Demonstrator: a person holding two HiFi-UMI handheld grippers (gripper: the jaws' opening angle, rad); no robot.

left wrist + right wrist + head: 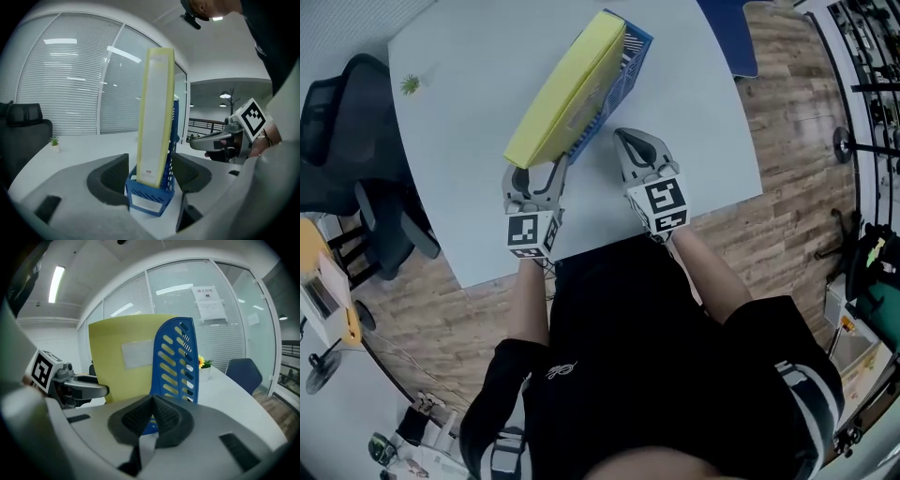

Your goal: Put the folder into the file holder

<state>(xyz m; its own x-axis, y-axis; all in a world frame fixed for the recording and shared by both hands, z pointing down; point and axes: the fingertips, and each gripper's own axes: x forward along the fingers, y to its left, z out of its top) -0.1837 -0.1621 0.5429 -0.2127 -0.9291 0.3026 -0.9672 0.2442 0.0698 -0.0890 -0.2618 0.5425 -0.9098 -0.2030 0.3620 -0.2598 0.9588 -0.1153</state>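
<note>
White table (450, 112) up top: seeing yellow folder (562, 94) already standing upright inside blue file holder (633, 52), so calling it basically done. Holding left gripper (541, 172) spread wide at holder's near end, squeezing nothing; right gripper (628, 139) pinched closed, empty, just beside. Only backing off remaining, probably.

Head view looks steeply down on the table (455, 89); both gripper views, low and close, share the file holder (174, 357).

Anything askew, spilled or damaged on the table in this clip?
Nothing stands out: the yellow folder stands upright inside the blue file holder on the white table, and nothing looks spilled or damaged.
</note>
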